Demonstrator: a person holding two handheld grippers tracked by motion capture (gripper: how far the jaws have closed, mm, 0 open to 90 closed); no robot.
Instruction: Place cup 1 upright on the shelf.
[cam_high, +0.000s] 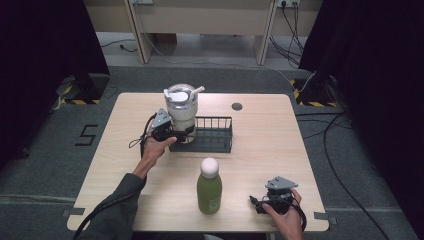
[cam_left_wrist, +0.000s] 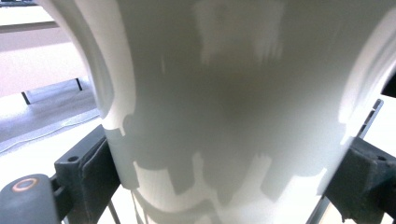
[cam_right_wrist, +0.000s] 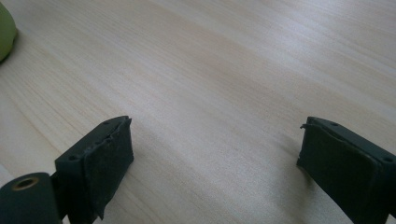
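Observation:
A white tumbler (cam_high: 181, 112) with a clear lid and a white straw stands upright at the left end of a black wire rack (cam_high: 220, 148). My left gripper (cam_high: 178, 135) is shut on the tumbler's lower part, coming in from the left. In the left gripper view both pads (cam_left_wrist: 100, 170) press the tumbler's (cam_left_wrist: 224, 116) sides. A green bottle (cam_high: 209, 191) with a white cap stands near the table's front centre. My right gripper (cam_high: 256, 204) rests open just right of that bottle, with bare wood between its jaws (cam_right_wrist: 215, 158). The bottle's edge (cam_right_wrist: 5, 30) shows at that view's upper left.
The light wooden table (cam_high: 265, 145) has a round dark grommet (cam_high: 237, 106) at the back centre. The rack's right part holds nothing. Dark curtains stand on both sides, and cables lie on the floor to the right.

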